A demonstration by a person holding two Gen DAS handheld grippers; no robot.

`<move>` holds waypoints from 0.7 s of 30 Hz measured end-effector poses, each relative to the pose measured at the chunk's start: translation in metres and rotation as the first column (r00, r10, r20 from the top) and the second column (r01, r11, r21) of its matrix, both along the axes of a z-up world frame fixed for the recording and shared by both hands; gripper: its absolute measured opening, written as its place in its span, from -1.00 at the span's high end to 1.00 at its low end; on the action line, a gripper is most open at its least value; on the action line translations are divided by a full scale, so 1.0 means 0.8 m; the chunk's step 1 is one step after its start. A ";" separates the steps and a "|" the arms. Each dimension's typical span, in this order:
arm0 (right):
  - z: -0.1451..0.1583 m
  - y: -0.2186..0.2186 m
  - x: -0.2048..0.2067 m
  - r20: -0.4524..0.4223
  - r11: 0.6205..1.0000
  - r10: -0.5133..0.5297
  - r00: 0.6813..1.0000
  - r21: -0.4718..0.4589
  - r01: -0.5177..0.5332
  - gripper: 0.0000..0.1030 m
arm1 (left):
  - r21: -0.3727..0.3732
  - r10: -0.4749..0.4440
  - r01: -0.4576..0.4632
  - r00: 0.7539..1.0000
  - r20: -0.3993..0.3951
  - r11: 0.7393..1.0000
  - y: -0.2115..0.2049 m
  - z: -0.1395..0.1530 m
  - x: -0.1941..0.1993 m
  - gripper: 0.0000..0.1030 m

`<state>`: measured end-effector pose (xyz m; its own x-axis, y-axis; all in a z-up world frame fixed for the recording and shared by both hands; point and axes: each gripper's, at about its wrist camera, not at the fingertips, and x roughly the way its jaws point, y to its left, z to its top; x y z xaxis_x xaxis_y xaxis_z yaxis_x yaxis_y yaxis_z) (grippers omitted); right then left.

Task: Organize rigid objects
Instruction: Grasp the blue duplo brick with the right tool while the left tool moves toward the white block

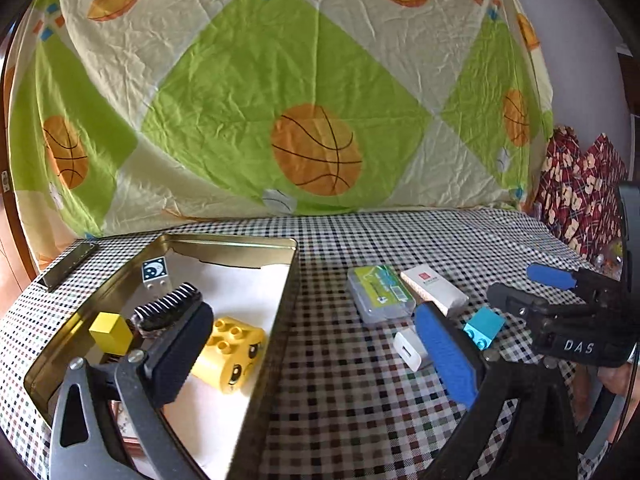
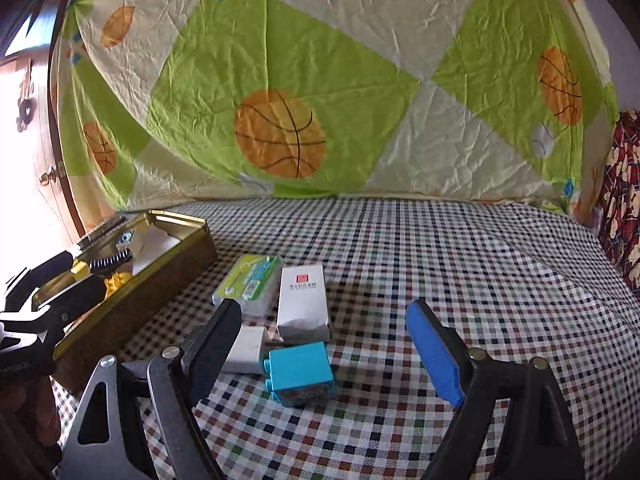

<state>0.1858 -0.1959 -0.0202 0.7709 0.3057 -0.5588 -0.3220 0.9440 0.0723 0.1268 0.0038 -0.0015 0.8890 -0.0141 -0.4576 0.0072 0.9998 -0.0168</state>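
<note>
The right claw (image 2: 324, 344), spread and empty above the turquoise brick (image 2: 300, 372) on the checked bench (image 2: 440, 248), should settle squarely over its flat sides before pinching, then carry it to the gold tin (image 2: 168, 264).

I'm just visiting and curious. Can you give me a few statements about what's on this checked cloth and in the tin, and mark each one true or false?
1. The yellow face brick lies inside the gold tin. True.
2. The turquoise brick is in the tin. False: it sits on the checked cloth, outside the tin.
3. The right gripper is clamped on the turquoise brick. False: its jaws stand open, with the brick lying between them.
4. A white box with a red mark lies beside a clear case with a green label. True.
5. The left gripper is open. True.
</note>
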 end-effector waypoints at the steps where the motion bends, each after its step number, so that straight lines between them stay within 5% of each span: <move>1: -0.003 0.000 0.002 -0.019 1.000 0.012 1.000 0.002 -0.012 -0.67 | 0.008 -0.001 0.001 1.000 -0.005 1.000 -0.004 -0.003 0.001 -0.99; 11: -0.032 0.012 0.027 -0.186 0.998 0.055 0.981 -0.030 -0.062 -0.63 | 0.026 0.018 -0.017 0.999 -0.040 1.000 -0.013 -0.009 0.015 -0.99; 14: -0.039 0.009 0.033 -0.230 0.997 0.075 0.970 -0.004 -0.078 0.06 | 0.032 0.005 -0.004 0.999 -0.048 0.999 -0.018 -0.011 0.018 -0.99; 21: -0.028 -0.002 0.020 -0.170 1.000 0.013 0.985 -0.003 -0.013 0.11 | 0.048 -0.039 0.043 0.996 -0.077 0.998 -0.039 -0.015 0.029 -0.99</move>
